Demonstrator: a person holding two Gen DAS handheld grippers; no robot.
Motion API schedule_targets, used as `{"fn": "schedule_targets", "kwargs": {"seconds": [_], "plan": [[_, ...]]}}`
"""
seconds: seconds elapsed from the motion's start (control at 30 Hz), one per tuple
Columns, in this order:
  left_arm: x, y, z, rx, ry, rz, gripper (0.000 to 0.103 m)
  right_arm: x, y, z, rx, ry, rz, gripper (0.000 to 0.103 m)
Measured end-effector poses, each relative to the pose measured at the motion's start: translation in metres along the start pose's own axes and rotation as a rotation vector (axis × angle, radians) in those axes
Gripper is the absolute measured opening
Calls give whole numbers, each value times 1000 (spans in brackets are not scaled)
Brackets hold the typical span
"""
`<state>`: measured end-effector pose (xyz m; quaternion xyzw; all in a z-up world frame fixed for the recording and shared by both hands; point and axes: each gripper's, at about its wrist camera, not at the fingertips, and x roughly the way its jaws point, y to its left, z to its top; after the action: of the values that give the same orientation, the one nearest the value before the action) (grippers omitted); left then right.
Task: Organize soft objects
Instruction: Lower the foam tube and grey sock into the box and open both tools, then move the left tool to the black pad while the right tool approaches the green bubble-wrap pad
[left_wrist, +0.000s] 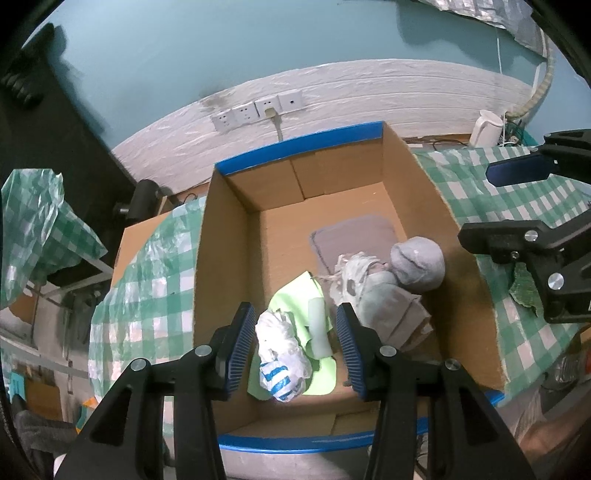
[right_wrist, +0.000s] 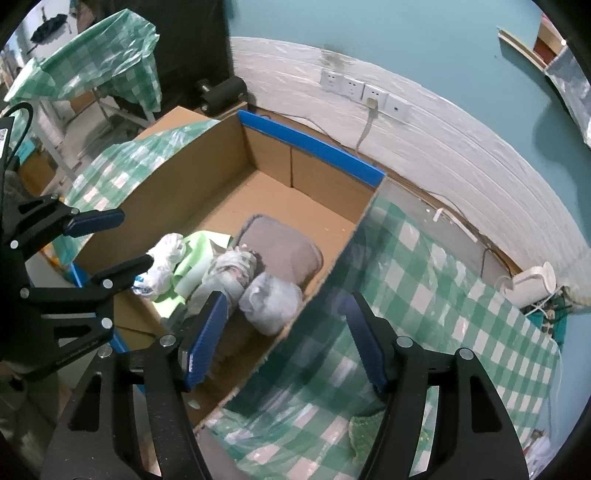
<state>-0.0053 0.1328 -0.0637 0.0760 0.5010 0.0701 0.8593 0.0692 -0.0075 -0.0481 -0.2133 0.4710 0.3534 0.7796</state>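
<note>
While your left gripper (left_wrist: 295, 347) hangs over the cardboard box (left_wrist: 229, 236), its wrist view looks straight down on a crumpled white bag with blue stripes (left_wrist: 282, 354) lying between the parted blue pads, neither pad pressing it. That bag rests on a lime-green cloth (left_wrist: 295, 299) on the box floor. At two o'clock from it lie a pale bundle (left_wrist: 354, 273) and a grey ball (left_wrist: 417, 266), with a grey-brown pad (left_wrist: 354, 236) behind them.

Your right wrist view shows what the left misses: the right gripper (right_wrist: 288, 332) straddles the box's side wall, jaws wide with nothing gripped, one pad inside near the grey ball (right_wrist: 271, 299), the other over the green checked tablecloth (right_wrist: 424, 280). A white kettle (right_wrist: 532, 284) stands at three o'clock on that side. Both views show a white-clad lower wall with sockets (left_wrist: 255, 110) under teal paint.
</note>
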Motion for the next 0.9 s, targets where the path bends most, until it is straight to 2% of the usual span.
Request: {"fn": "schedule_targets", "kwargs": {"seconds": [0.43, 0.9], "plan": [[-3, -26, 8, 41, -7, -17, 47, -6, -27, -26, 43, 7, -15, 67], [-10, -70, 23, 101, -18, -63, 47, -16, -70, -59, 125, 8, -31, 68]]}}
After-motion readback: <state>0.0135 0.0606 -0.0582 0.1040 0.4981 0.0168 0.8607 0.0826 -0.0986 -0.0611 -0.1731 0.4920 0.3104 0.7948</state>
